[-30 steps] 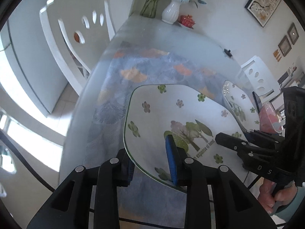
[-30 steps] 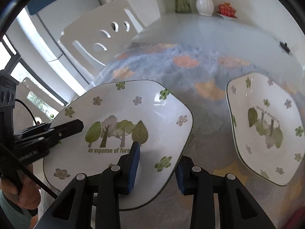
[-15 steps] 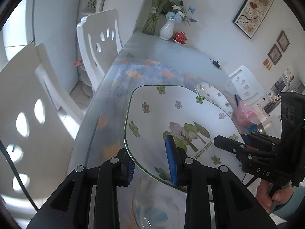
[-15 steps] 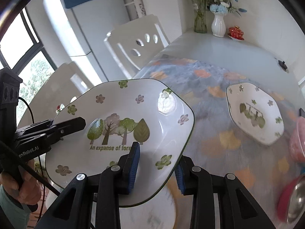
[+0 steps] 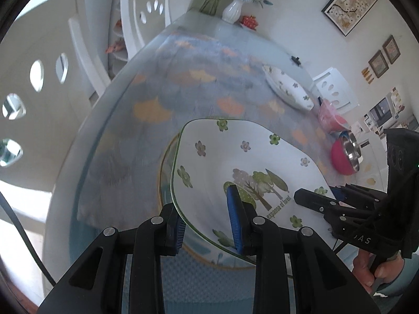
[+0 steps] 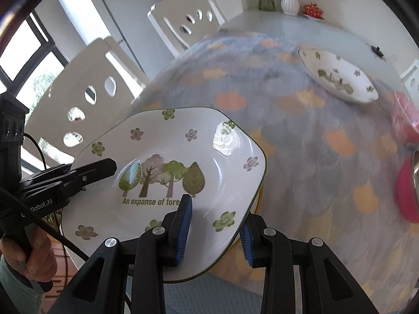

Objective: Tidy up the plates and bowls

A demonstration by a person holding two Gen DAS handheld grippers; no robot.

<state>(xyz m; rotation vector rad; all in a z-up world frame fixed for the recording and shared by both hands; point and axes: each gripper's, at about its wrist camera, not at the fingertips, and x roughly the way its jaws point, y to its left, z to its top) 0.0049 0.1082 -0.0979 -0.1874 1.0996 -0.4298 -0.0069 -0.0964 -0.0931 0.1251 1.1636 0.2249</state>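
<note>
Both grippers hold one white plate [image 5: 235,157] with green flowers and a tree print, raised above the table. My left gripper [image 5: 207,225] is shut on its near left rim. My right gripper [image 6: 214,225] is shut on the plate [image 6: 167,162] at its near right rim. Under it lies a gold-rimmed plate [image 5: 163,162] near the table's front edge. A second flowered plate [image 5: 286,90] [image 6: 337,78] lies farther back on the right.
A pink bowl [image 5: 328,116] and a red bowl with a steel inside [image 5: 345,154] [image 6: 407,188] stand at the right. White chairs [image 5: 52,60] [image 6: 183,21] line the left side. A white vase with flowers [image 5: 233,10] and a small red pot [image 6: 313,9] stand at the far end.
Both grippers have pulled the held plate back toward the table's near edge. The second plate now lies farther off, and a gold-rimmed plate shows under the held one.
</note>
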